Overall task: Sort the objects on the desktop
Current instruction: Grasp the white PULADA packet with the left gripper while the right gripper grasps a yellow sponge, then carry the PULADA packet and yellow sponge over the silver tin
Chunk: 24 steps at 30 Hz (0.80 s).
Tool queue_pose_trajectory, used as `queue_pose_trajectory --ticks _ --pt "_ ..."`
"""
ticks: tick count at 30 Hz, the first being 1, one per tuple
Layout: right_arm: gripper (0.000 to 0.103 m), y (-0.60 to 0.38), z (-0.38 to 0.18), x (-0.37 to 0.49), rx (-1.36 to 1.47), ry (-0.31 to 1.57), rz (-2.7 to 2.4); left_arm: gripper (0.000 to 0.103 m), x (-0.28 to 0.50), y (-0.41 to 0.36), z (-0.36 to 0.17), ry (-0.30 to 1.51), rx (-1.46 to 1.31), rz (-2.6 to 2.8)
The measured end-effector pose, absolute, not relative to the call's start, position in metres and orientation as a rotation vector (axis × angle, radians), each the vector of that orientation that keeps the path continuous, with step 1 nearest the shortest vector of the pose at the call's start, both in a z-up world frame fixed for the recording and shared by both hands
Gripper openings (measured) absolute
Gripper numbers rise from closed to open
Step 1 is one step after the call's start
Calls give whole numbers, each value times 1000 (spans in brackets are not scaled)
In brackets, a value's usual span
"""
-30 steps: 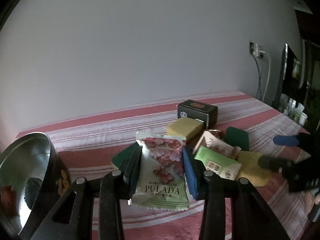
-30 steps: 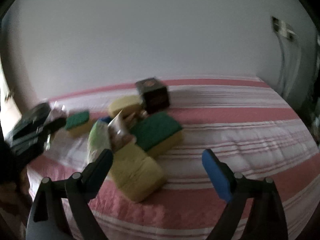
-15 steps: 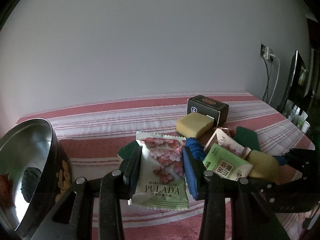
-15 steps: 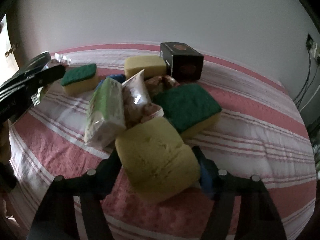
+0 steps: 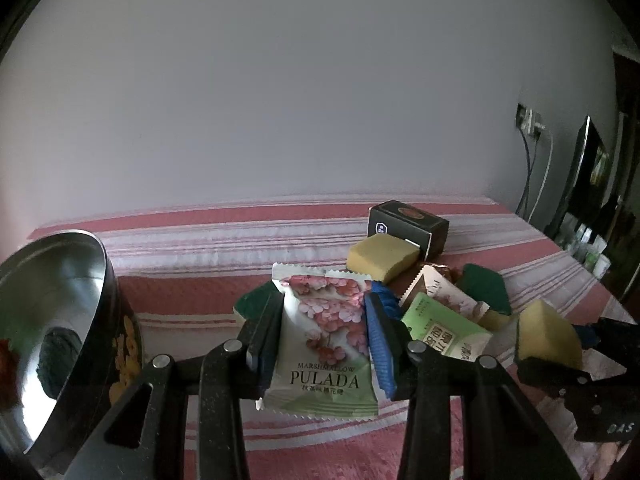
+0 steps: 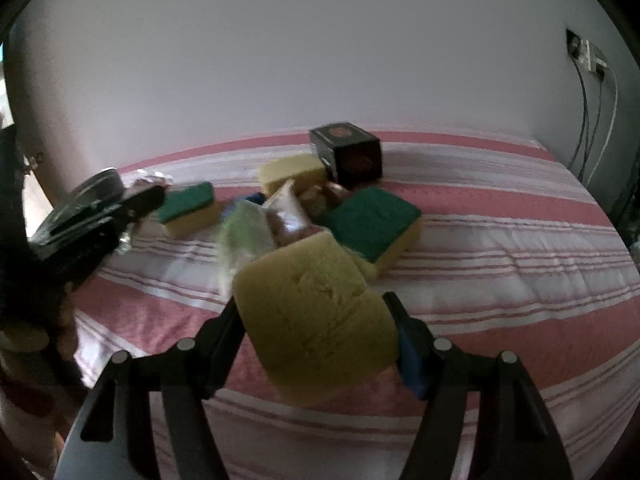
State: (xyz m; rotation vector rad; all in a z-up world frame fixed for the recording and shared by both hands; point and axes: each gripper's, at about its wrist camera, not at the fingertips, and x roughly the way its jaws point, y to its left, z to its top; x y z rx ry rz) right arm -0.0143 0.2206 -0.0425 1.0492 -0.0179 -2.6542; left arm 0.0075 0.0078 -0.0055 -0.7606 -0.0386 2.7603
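Pink-and-white striped cloth (image 6: 500, 236) over surface; plain pale wall (image 5: 280, 100) behind; socket with cables (image 6: 588, 60) at right.

"MARSHMALLOW PULADA" on snack packet (image 5: 324, 340)

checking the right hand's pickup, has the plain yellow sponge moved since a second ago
Yes. The plain yellow sponge has come off the cloth, away from the green-topped sponge, and now sits clamped in the right gripper.

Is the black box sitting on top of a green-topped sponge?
No. In the right wrist view the black box stands on the striped cloth, behind the green-topped sponge.
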Motion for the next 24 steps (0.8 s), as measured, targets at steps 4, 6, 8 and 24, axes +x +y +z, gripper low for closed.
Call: queue_pose_trajectory --ticks 4,6,8,24 --pt "68 204 -30 -6 992 12 -2645 42 16 -4 -4 -104 -749 2752" --pt "68 198 -25 -2 972 15 -2635 42 24 -12 -2 -132 -737 2753" --pt "68 190 -21 1 951 25 -2630 42 33 -20 2 -139 -723 2760" --pt "68 100 -4 8 820 88 -2466 43 66 -88 17 -152 -670 2933"
